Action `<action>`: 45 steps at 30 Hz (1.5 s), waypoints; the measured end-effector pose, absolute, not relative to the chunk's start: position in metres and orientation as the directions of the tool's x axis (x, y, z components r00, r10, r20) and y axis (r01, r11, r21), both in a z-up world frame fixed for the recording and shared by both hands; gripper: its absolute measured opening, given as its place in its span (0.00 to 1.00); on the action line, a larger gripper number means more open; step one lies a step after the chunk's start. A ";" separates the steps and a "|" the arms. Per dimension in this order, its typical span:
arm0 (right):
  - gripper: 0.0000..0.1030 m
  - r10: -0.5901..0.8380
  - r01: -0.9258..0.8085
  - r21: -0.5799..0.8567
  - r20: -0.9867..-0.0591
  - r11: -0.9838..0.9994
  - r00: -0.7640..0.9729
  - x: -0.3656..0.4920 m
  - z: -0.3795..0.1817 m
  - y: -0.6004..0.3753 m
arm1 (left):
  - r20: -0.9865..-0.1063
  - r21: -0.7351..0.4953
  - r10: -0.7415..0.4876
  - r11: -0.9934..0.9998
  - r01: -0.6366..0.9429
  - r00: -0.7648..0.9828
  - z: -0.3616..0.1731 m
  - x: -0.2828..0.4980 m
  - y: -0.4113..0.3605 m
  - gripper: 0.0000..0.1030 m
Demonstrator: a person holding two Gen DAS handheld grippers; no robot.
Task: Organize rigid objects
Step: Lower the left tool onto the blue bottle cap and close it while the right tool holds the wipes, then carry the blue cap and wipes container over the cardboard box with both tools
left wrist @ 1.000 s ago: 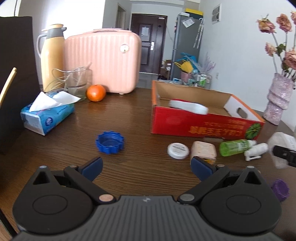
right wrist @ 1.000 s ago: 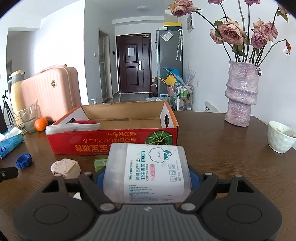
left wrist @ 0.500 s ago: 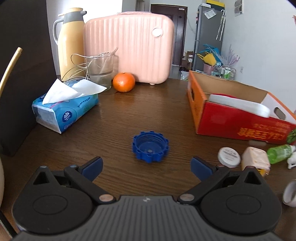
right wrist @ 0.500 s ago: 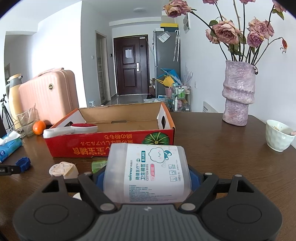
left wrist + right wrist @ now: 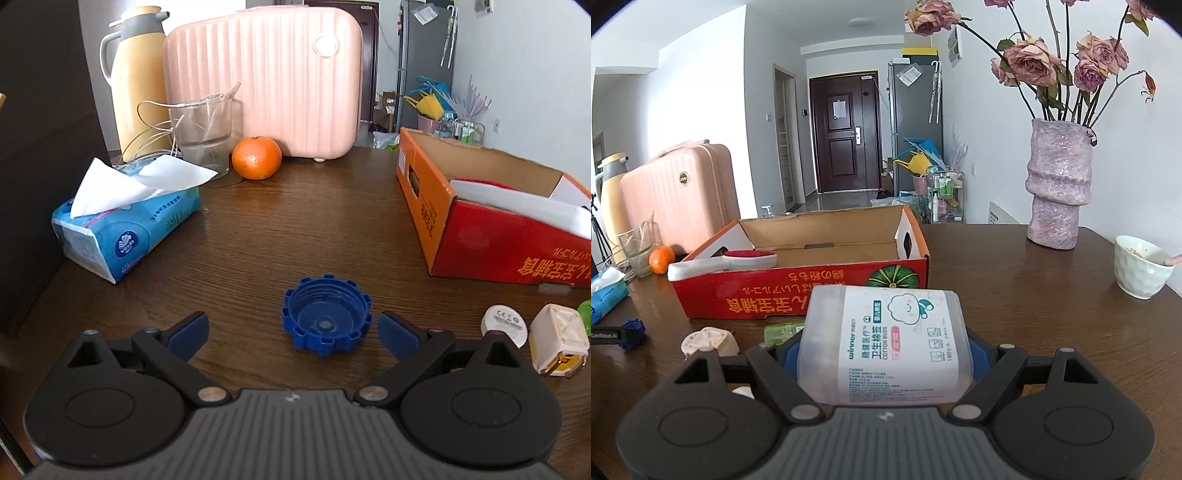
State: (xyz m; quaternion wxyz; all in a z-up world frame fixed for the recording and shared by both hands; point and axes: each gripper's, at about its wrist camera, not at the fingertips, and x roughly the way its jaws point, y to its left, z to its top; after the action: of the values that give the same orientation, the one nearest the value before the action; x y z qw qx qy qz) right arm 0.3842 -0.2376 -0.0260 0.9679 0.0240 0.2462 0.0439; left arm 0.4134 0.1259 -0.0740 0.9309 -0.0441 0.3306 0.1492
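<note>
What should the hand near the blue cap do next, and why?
Probably slide the left gripper a little forward and right, then close. Its jaws are open, and the blue cap lies open side up on the table, off-centre between the fingertips, close to the right one. Centring first should stop the cap skidding away. The right gripper is busy holding the cotton buds box.

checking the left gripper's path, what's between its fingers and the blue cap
Nothing: in the left wrist view only bare table separates the open left gripper from the blue cap, which sits nearer its right finger.
</note>
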 end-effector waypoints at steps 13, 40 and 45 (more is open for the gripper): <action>0.79 0.086 -0.063 0.064 -0.483 0.996 0.871 0.388 -0.029 -0.238 | -0.627 -0.018 0.159 0.976 -0.219 0.763 -0.075 0.418 0.126 0.52; 0.79 0.101 -0.083 0.059 -0.460 0.995 0.882 0.382 -0.024 -0.236 | -0.443 -0.069 0.059 0.993 -0.100 0.895 -0.033 0.362 0.066 0.52; 0.79 0.108 -0.091 0.059 -0.451 0.994 0.886 0.379 -0.023 -0.235 | -0.428 -0.074 0.023 0.995 -0.060 0.903 -0.029 0.355 0.051 0.52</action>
State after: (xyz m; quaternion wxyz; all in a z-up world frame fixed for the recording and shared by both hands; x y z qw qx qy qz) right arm 0.3795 -0.2351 -0.0230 0.9708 0.0181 0.2335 0.0513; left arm 0.3546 0.0507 -0.0294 0.9746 -0.0425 0.2187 0.0212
